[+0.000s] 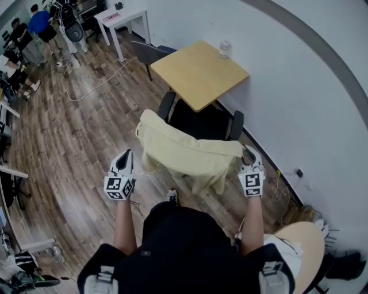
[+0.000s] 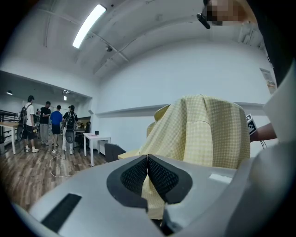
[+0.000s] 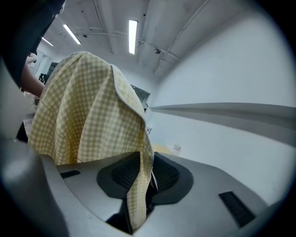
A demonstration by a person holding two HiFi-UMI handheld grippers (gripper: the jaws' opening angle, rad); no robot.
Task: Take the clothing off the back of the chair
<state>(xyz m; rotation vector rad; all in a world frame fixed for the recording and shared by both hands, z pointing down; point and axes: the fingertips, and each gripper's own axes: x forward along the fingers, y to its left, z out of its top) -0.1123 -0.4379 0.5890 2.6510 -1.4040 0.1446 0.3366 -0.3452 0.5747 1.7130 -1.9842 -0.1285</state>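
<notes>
Head view showed the grasp step: right tongs (image 1: 248, 154) part-open around the shirt (image 1: 184, 152) edge, left tongs (image 1: 125, 156) closed empty; next probably needed clamping, then lifting.

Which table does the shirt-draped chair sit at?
The square wooden table against the wall, just beyond the chair; the white table stands far off near the people, the round one at lower right.
</notes>
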